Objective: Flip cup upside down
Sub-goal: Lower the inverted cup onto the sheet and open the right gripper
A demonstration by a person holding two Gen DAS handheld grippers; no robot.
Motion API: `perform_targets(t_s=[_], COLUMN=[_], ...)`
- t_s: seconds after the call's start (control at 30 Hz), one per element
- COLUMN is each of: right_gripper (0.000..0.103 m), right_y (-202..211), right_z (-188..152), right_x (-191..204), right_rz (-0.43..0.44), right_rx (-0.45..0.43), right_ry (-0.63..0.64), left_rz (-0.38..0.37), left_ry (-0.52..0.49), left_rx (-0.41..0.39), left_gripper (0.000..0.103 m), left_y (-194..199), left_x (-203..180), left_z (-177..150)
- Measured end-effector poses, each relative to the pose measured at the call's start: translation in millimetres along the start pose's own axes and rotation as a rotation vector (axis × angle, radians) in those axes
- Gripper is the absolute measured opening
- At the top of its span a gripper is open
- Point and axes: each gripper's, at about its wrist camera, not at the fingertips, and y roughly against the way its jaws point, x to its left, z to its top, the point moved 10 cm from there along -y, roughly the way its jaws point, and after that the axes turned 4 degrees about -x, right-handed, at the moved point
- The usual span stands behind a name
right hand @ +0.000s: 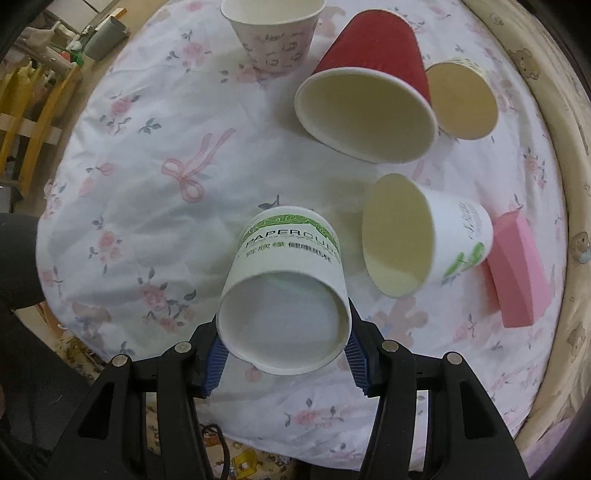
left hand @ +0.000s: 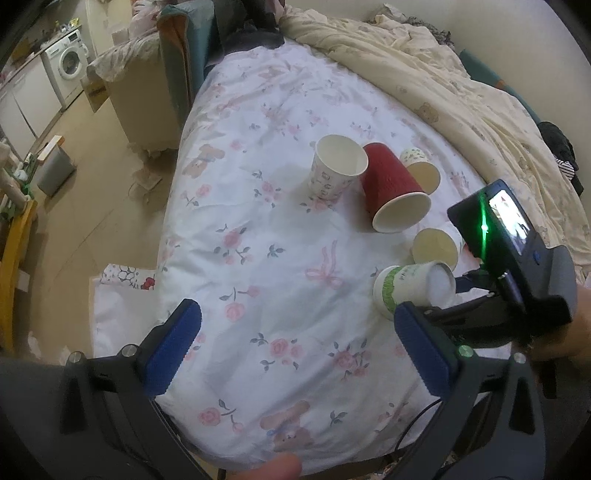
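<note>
My right gripper [right hand: 284, 360] is shut on a white paper cup with green print [right hand: 286, 288], gripping it near its base. The cup is tilted, base toward the camera and mouth pointing down and away at the bedsheet. It also shows in the left wrist view [left hand: 413, 290], held at the right edge. My left gripper [left hand: 291, 350] is open and empty above the near part of the bed.
On the floral sheet [right hand: 147, 166] lie a red cup [right hand: 369, 92] on its side, a beige-lined cup [right hand: 461, 99] behind it, a white green-print cup [right hand: 424, 236] on its side, and an upright patterned cup [right hand: 273, 33]. A pink block [right hand: 517, 273] lies right. A cream quilt [left hand: 443, 81] lies beyond.
</note>
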Motion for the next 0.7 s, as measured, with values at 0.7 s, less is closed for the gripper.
perform_targets(t_s=[0.7], right_gripper=[0.097], right_y=[80.3], right_z=[-19.2], right_x=[-21.0], right_rz=[0.138], right_rx=[-0.263], right_ry=[-0.166], left_rz=[-0.026], left_ry=[-0.058], left_rx=[-0.040], left_gripper=[0.103], left_y=[-0.1], left_x=[-22.0], left_z=[2.4])
